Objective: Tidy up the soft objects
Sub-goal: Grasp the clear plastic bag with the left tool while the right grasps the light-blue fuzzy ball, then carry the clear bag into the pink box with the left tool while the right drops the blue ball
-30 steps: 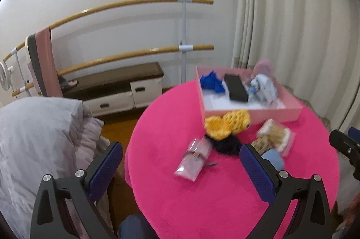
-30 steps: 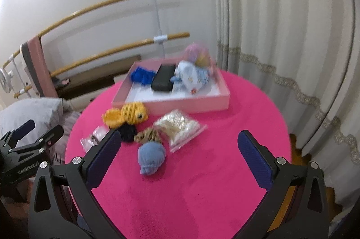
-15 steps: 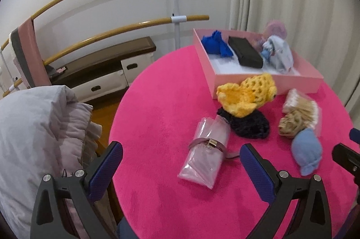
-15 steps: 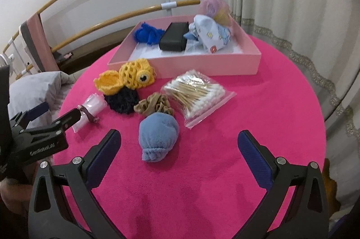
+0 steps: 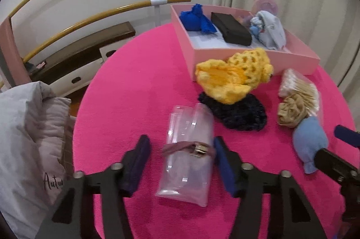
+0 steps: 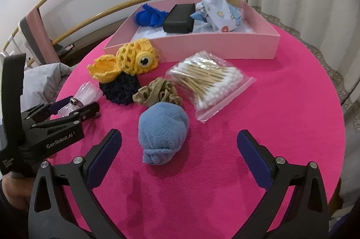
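Closing from its earlier full spread, left gripper (image 5: 181,161) brackets the clear pouch (image 5: 187,158); right gripper (image 6: 177,149) remains spread, so the pouch's pickup begins.

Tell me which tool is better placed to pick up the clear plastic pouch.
Left: the left tool already straddles the clear pouch, jaws closing. The right tool hangs open by the blue bundle.

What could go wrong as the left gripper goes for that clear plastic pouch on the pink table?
1. The left gripper, jaws closing, straddles the clear plastic pouch with a strap and gold clasp; the slick film may slip or crumple.
2. The strap could snag on a pad.
3. The dark crocheted piece and yellow crocheted fish lie just beyond the pouch, so overshooting might drag them.
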Action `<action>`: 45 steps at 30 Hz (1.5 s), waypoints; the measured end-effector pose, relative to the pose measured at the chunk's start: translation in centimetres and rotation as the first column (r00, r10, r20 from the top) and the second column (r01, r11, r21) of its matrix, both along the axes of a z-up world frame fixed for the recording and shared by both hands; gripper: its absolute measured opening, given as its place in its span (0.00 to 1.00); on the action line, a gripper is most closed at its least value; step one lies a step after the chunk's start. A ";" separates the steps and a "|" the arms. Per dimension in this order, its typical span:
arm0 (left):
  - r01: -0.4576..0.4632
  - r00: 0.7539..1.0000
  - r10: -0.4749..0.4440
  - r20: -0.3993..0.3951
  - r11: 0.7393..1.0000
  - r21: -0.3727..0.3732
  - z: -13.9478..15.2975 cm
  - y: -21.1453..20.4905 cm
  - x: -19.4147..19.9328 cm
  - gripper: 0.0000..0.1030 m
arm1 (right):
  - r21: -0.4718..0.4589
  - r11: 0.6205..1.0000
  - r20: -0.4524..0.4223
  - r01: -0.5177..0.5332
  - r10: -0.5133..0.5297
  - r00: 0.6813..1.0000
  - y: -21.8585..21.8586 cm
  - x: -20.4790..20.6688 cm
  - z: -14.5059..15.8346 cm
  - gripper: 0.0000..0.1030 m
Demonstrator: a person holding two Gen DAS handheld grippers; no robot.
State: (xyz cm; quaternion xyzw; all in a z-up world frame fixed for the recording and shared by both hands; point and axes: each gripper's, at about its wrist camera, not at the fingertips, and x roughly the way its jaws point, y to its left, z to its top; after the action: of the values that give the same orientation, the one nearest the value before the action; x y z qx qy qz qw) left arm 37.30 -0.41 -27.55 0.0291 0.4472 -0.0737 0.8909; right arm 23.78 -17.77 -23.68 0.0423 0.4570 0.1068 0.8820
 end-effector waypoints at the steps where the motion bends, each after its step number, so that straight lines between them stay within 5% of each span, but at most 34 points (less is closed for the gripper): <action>1: 0.005 1.000 -0.005 -0.002 1.000 -0.006 0.0 -0.2 0.1 0.39 | 0.002 1.000 -0.003 -0.003 0.003 1.000 0.1 0.1 -0.2 0.93; 5: -0.013 1.000 0.013 -0.009 1.000 -0.025 -0.2 -0.3 0.4 0.38 | 0.013 1.000 -0.027 -0.004 0.005 1.000 0.4 0.6 -1.2 0.75; 9: -0.028 1.000 0.027 -0.010 0.999 -0.029 -0.1 -0.5 -0.2 0.37 | -0.002 1.000 -0.019 -0.009 0.009 1.000 0.8 0.5 -1.6 0.68; 13: -0.036 0.999 0.036 -0.008 0.999 -0.026 0.3 -0.8 -1.4 0.36 | 0.019 0.999 -0.007 -0.030 0.030 1.000 0.8 0.4 -1.6 0.40; 31: -0.024 0.999 0.024 0.023 0.999 -0.022 3.4 -1.7 -5.7 0.36 | 0.056 0.998 0.046 -0.035 0.032 0.998 -1.1 -2.1 1.1 0.35; 45: -0.014 0.994 0.016 0.105 1.000 -0.021 8.8 -2.8 -6.1 0.36 | 0.076 0.996 0.117 -0.049 0.040 0.992 -2.5 -1.3 5.2 0.35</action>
State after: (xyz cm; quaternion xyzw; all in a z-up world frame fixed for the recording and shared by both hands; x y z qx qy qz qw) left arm 31.19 -3.22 -18.71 0.0207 0.3990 -0.0698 0.9140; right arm 22.45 -20.30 -18.48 0.0607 0.4015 0.1468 0.9020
